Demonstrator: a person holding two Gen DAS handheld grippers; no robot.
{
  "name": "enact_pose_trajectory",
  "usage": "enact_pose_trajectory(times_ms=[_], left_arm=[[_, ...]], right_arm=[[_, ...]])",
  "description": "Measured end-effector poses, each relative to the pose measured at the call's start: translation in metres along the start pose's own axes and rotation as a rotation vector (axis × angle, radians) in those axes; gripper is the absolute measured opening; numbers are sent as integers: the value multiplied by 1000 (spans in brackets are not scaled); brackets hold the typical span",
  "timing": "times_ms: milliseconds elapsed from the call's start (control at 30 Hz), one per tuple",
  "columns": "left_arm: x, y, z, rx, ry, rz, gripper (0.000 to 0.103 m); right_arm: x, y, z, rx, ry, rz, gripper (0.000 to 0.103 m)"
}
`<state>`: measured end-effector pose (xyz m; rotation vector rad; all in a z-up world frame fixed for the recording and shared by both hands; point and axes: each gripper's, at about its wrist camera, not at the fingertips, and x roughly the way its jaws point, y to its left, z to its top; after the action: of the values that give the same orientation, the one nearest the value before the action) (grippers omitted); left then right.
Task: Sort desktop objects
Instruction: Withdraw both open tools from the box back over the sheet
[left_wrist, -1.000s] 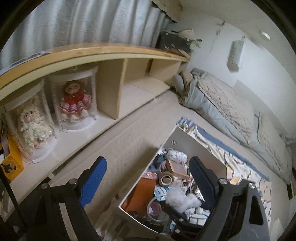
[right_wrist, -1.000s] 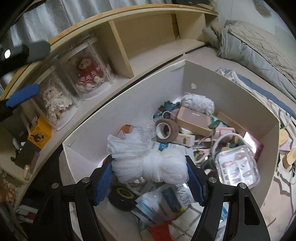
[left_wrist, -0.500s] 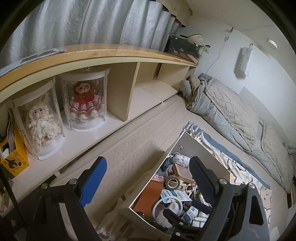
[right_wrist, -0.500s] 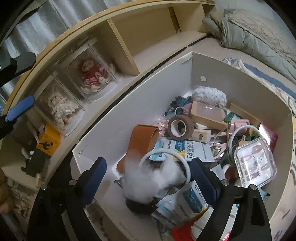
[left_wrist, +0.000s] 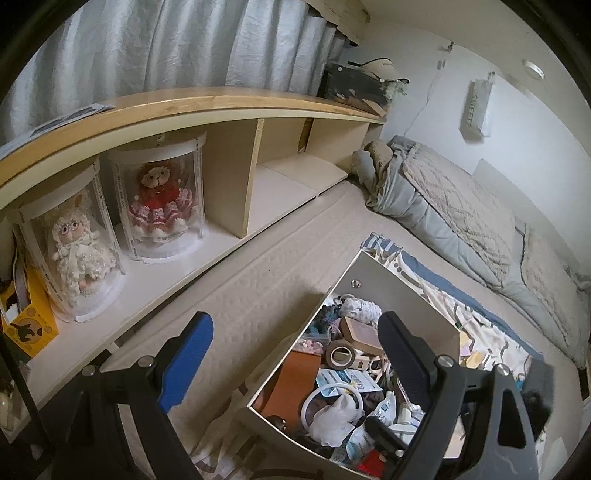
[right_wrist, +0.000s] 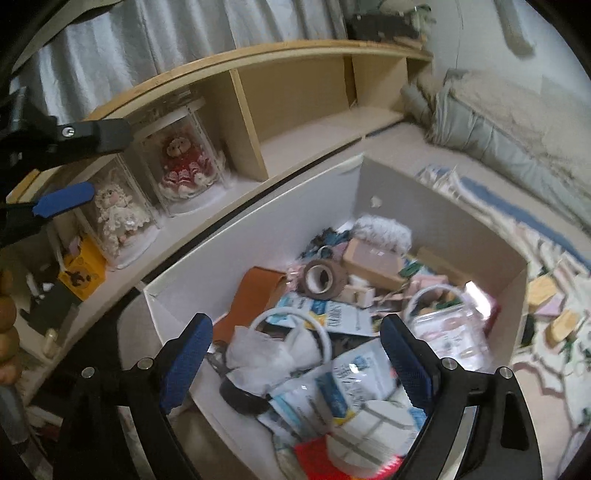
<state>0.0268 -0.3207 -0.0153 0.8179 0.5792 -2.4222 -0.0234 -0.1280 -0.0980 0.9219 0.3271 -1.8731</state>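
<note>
Dropped now: the white mesh bundle (right_wrist: 271, 354) that sat between the right claw (right_wrist: 295, 363) fingers a second ago lies in the white box (right_wrist: 255, 236), on the white ring (right_wrist: 295, 325). That claw's jaws have just been opening and stand wide with nothing between them, up over the near end of the box. So the next pick is straight ahead and below: tape roll (right_wrist: 323, 278), tan box (right_wrist: 373, 256), white yarn (right_wrist: 384, 229) further back. Left claw (left_wrist: 295, 363) is wide open too, empty, off to the box's left side, so I'd say right is nearer.
</note>
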Motion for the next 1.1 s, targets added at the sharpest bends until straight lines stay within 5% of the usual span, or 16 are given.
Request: enact_pose_trajectory(times_ms=[1100], left_arm=[[-2,-51,-16,191,-8,4,103]], right_arm=[[-99,-61,20,9,-179,-179,92]])
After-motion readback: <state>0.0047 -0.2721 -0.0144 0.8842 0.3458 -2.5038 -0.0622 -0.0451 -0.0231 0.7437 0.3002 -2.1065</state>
